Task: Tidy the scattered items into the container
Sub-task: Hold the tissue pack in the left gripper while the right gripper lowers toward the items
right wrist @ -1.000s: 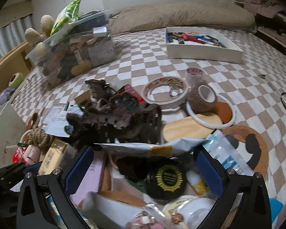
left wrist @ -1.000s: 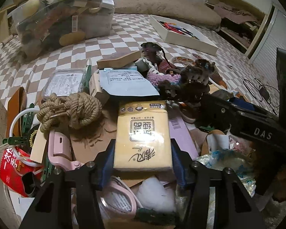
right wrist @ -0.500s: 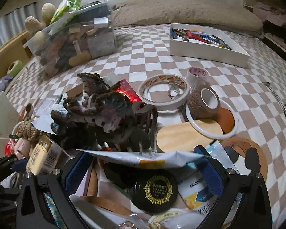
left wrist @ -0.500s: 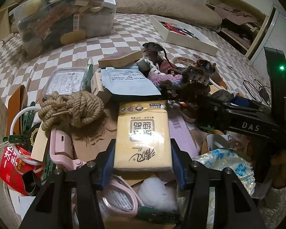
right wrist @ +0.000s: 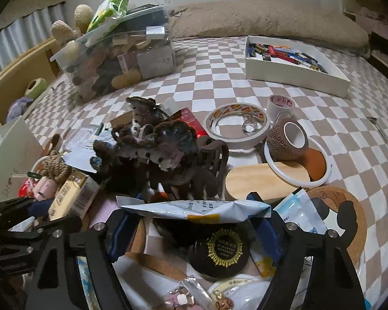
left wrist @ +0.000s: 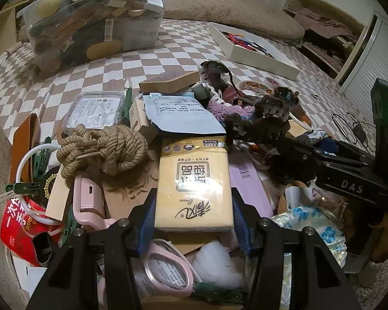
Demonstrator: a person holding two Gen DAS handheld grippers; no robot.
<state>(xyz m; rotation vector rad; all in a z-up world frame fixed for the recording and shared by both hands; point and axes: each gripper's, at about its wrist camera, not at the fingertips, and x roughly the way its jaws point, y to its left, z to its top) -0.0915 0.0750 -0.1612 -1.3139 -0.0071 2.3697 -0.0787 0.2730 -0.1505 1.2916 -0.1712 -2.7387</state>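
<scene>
My left gripper (left wrist: 193, 217) is shut on a yellow tissue pack (left wrist: 192, 180), which stays over the heap of scattered items on the checkered bed. In the right wrist view a blue-and-white foil pouch (right wrist: 194, 208) lies across my right gripper (right wrist: 194, 222). Its jaws are closing, and both blue pads (right wrist: 121, 230) touch the pouch's ends, so it buckles. The clear plastic bin (right wrist: 121, 51), stuffed with items, stands far back on the left, and it also shows at the upper left of the left wrist view (left wrist: 90, 25).
A dark crocheted bundle (right wrist: 155, 149) sits just beyond the pouch, with a black round tin (right wrist: 222, 250) under it. Tape rolls (right wrist: 236, 124), a brown roll (right wrist: 287, 142), a cork coaster (right wrist: 349, 222) and a white box of pens (right wrist: 297, 72) lie to the right. A rope knot (left wrist: 108, 149) lies left.
The right gripper's jaws have narrowed onto the foil pouch, which now looks crumpled, and the right view has rolled slightly. The left gripper and its tissue pack have not moved.
</scene>
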